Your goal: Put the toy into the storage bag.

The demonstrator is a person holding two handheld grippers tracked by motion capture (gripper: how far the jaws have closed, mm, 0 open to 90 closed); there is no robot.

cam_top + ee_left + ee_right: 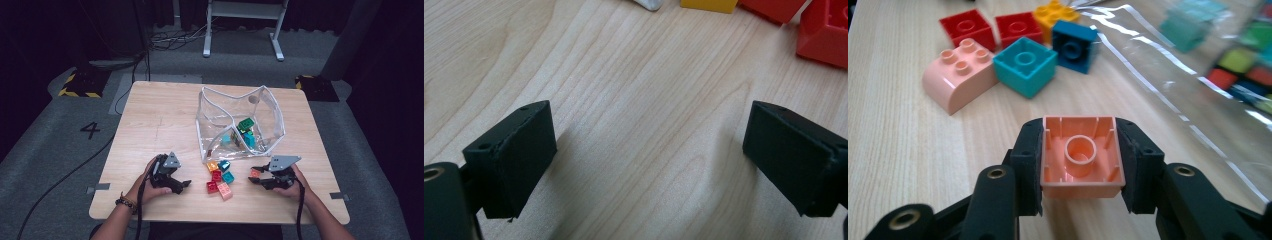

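Pale woodgrain table (150,115): right gripper (1082,160) fingers clamp a hollow peach brick (1082,156); left gripper (649,150) fingers apart.

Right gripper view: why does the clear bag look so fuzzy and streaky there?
In the right gripper view the salmon block between the jaws is sharp, while the clear bag farther off is out of focus, with white glare streaks on its plastic. In the high view the table is lit and the floor around is dim.

Recording lab, dark curtained walls, grey carpet (45,165) with hazard-striped floor plates (80,86) (a taped "4" (90,130)), trailing cables (65,175)
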